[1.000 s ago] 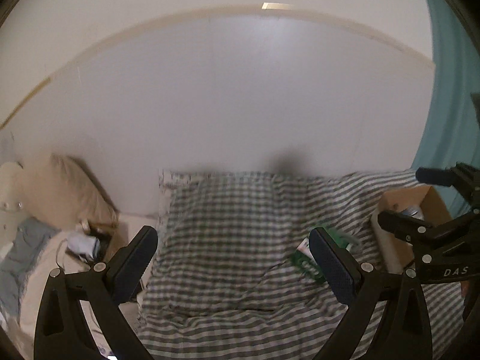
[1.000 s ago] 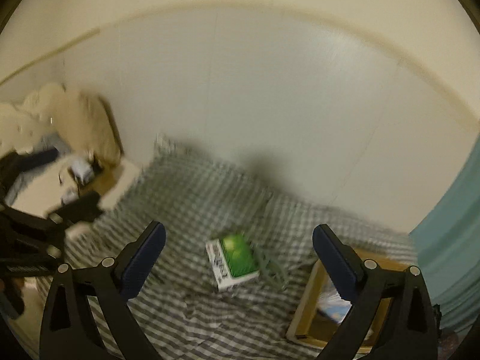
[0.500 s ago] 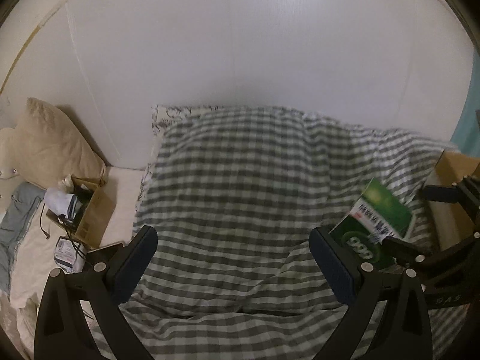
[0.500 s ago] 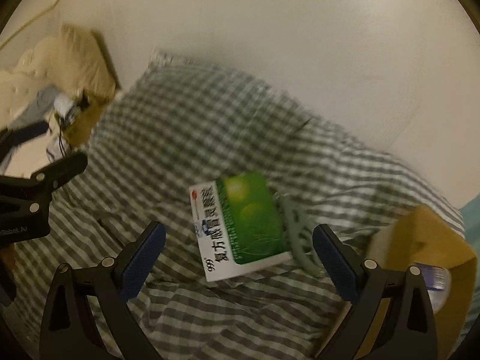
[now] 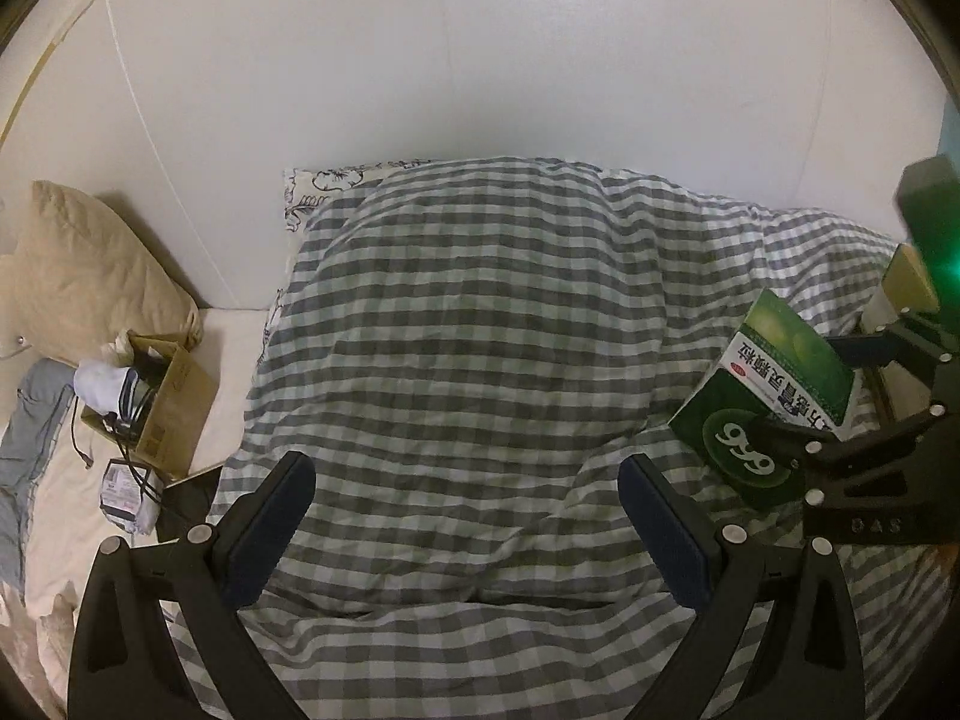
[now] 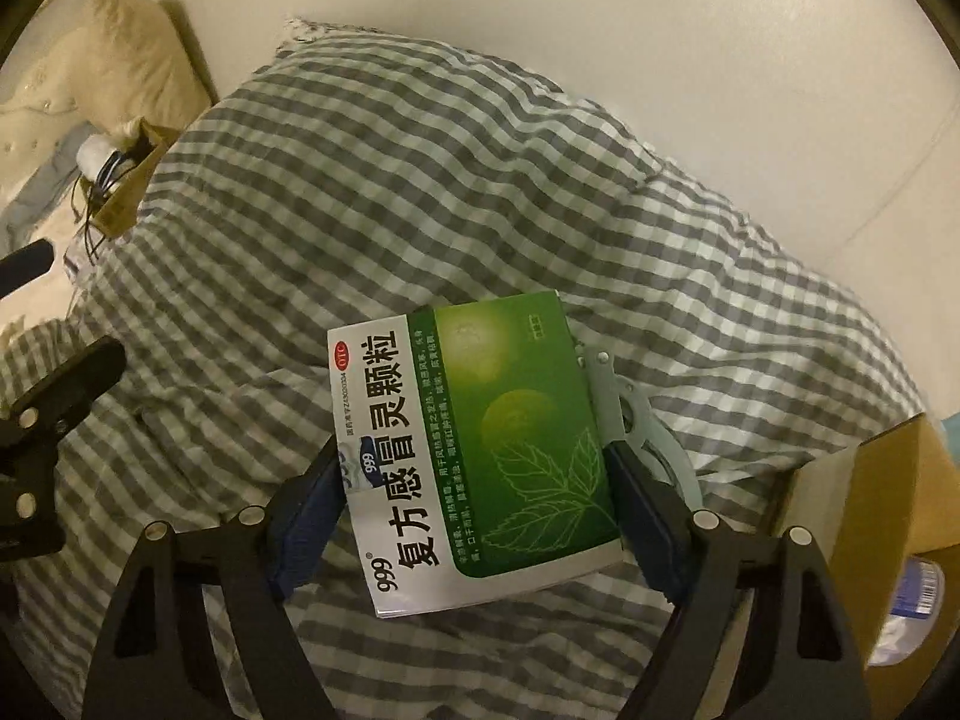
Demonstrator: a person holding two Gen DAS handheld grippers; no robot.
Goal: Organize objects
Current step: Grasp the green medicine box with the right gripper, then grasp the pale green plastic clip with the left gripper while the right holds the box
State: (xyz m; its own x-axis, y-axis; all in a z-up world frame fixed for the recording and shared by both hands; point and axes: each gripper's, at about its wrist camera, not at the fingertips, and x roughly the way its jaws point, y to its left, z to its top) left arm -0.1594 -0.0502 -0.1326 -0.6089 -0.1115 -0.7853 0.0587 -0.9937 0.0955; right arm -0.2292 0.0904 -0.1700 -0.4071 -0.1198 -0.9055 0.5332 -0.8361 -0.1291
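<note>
We see the right gripper pinching the green medicine box, pads on both sides, over the checked quilt on the bed. Left gripper spread wide, holding nothing, above the quilt.

A grey-checked duvet covers the bed against a plain white wall, a beige pillow at its left.

Glossy cardboard medicine box, cloth duvet
</note>
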